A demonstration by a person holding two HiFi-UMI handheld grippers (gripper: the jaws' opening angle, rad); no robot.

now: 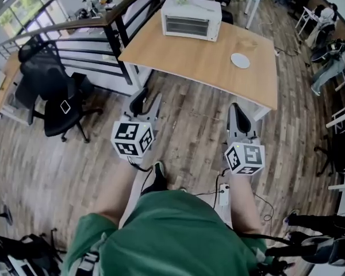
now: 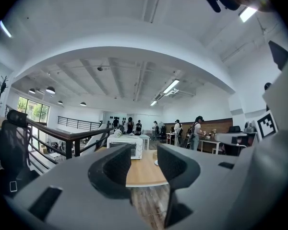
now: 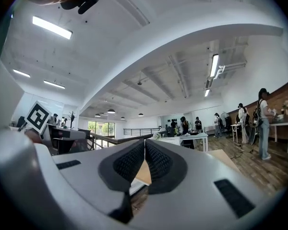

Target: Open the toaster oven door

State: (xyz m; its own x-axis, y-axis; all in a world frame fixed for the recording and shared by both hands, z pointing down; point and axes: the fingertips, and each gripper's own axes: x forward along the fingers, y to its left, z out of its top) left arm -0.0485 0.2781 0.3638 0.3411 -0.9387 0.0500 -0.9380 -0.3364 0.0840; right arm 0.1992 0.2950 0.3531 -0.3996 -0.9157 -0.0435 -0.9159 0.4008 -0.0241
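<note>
Toaster oven [image 1: 191, 19] stands well beyond left gripper [image 1: 148, 100] and right gripper [image 1: 236, 109].

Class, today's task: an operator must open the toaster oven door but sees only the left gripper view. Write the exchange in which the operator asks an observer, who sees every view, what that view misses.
Operator: My jaws stand apart with nothing between them. What about the other gripper?
Observer: The right gripper is shut, pads together, holding nothing.
Operator: How far along am I?
Observer: In the head view, the left gripper and the right one hang over the wooden floor, short of the table's near edge.
Operator: My jaw hides the table's right part. What lies there?
Observer: A white plate, to the right of the toaster oven and apart from it.
</note>
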